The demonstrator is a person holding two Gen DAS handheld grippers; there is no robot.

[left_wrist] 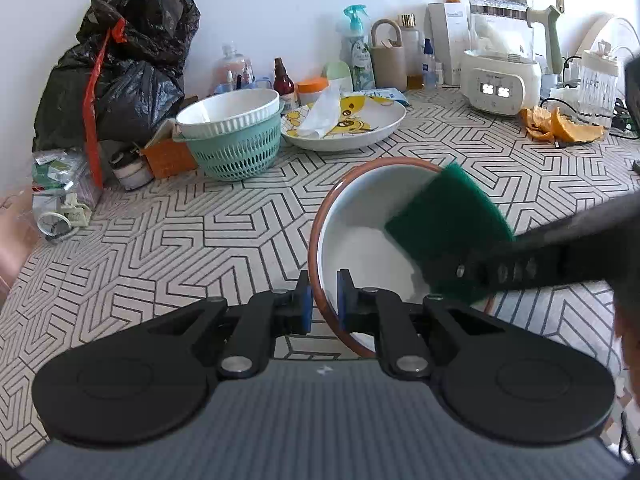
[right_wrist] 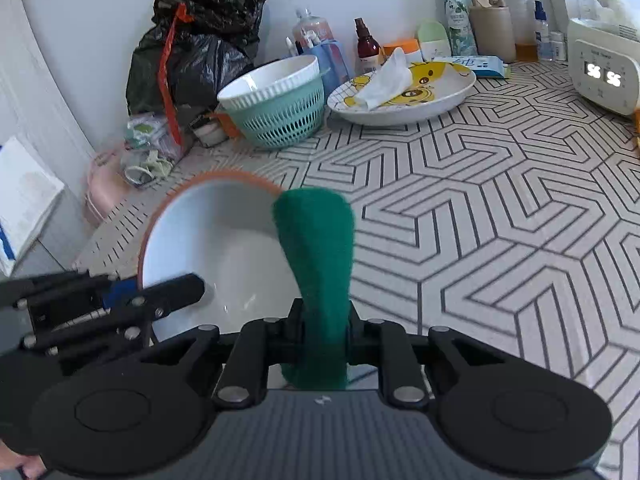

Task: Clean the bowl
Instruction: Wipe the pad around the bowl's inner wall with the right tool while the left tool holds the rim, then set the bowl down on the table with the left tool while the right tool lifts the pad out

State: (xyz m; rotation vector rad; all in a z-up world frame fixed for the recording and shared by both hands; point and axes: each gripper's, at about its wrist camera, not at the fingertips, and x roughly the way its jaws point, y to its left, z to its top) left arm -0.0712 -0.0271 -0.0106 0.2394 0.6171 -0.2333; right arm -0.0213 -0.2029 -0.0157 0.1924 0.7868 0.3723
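Bowl (left_wrist: 360,232), white inside with an orange-brown rim, sits tilted above the patterned tabletop (left_wrist: 200,232), its near rim clamped between the blue-padded fingers of the left gripper (left_wrist: 324,300). Behind it stand a black rubbish bag (left_wrist: 128,60), a cartoon-printed plate (left_wrist: 344,120) with a crumpled tissue, and a mint basket (left_wrist: 236,148). A green scouring pad (right_wrist: 316,264), pinched in the right gripper (right_wrist: 324,332) fingers, reaches into the bowl.

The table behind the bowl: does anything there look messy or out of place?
Yes. Orange peels lie loose on the tabletop near the kettle base, and a crumpled tissue sits in the cartoon plate.
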